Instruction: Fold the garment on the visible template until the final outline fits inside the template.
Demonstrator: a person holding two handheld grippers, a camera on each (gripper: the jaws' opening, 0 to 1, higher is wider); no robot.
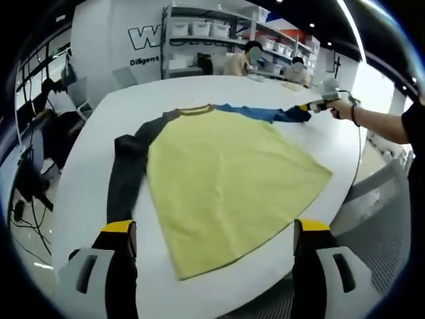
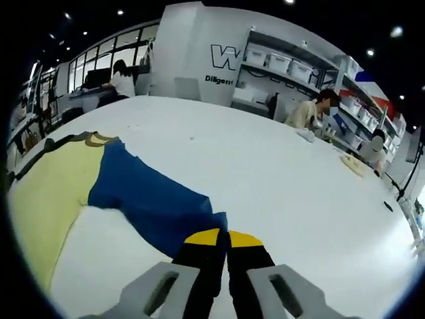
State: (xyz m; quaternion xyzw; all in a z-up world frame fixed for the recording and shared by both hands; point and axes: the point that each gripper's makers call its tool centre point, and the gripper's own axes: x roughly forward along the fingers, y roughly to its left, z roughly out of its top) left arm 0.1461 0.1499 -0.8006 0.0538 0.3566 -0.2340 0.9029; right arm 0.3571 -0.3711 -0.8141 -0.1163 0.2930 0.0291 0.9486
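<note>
Across the bench [image 1: 86, 179], my outstretched right tongs [image 2: 222, 238] pinch the blue sleeve [image 2: 149, 199]; left tongs [image 1: 212, 229] gape over the yellow shirt [image 1: 226, 173].

my right gripper [image 2: 222, 240] hides the blue sleeve [image 2: 156, 199] cuff. the shirt [image 2: 46, 193] runs off at nine o'clock. wall lettering [image 2: 224, 58] is cut by shelves [image 2: 285, 66].

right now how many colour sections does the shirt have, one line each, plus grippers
yellow body: 1
dark grey sleeve: 1
blue sleeve: 1
grippers: 2, left gripper and right gripper
total: 5
</note>
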